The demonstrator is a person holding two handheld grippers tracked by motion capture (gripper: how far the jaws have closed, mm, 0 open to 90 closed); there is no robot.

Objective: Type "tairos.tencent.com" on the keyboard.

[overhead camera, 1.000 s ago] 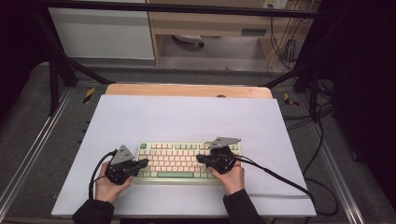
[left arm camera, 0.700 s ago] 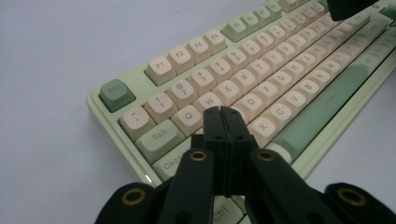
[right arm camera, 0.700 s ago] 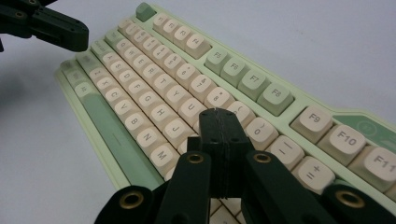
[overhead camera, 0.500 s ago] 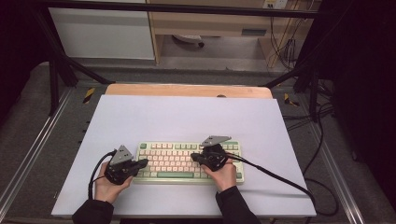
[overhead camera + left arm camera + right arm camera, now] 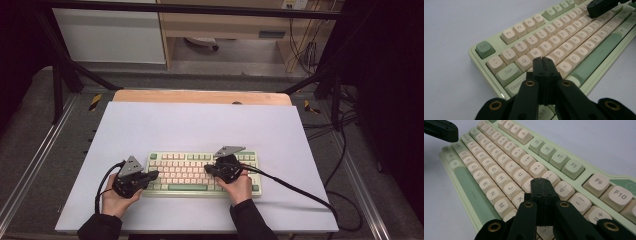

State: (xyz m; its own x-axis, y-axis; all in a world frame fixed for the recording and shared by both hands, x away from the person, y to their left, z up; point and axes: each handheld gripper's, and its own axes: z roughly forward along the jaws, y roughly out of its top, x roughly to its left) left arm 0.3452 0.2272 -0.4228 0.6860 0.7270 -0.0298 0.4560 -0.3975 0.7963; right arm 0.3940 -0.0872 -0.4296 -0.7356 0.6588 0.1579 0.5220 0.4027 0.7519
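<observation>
White table mat (image 5: 200, 125): matte, smooth, rectangular, laid over a wooden top whose bare edge shows at 12 o'clock. Mechanical keyboard (image 5: 200, 172) sits on the mat toward 6 o'clock in the high view, long axis running 9 to 3, parallel to the near edge; pale green plastic case, rounded cream keycaps with dark legends, darker green on Esc (image 5: 484, 48), the space bar (image 5: 596, 58) and some function keys (image 5: 559, 158). Left gripper (image 5: 152, 175): black plastic, grey three-cornered plate on top, tips over the keyboard's 9 o'clock end. In the left gripper view its jaws are pressed flat together with nothing between them, tip (image 5: 543, 60) low over the row around A and S; contact with a key can't be told. Right gripper (image 5: 209, 170): same build, jaws likewise pressed together and empty, tip (image 5: 540, 181) just over the keys between K and O, right of centre. Both tips point inward along the board's long axis, left toward 3, right toward 9, well apart. Judgement: closed tips serve as single pokers for key presses; each target lies straight below its tip, so the coming move is a short dip down. Left hand is nearer the letter block's left half, right nearer its right half. Keycaps look slick and domed; an off-centre poke could slide onto a neighbour.
</observation>
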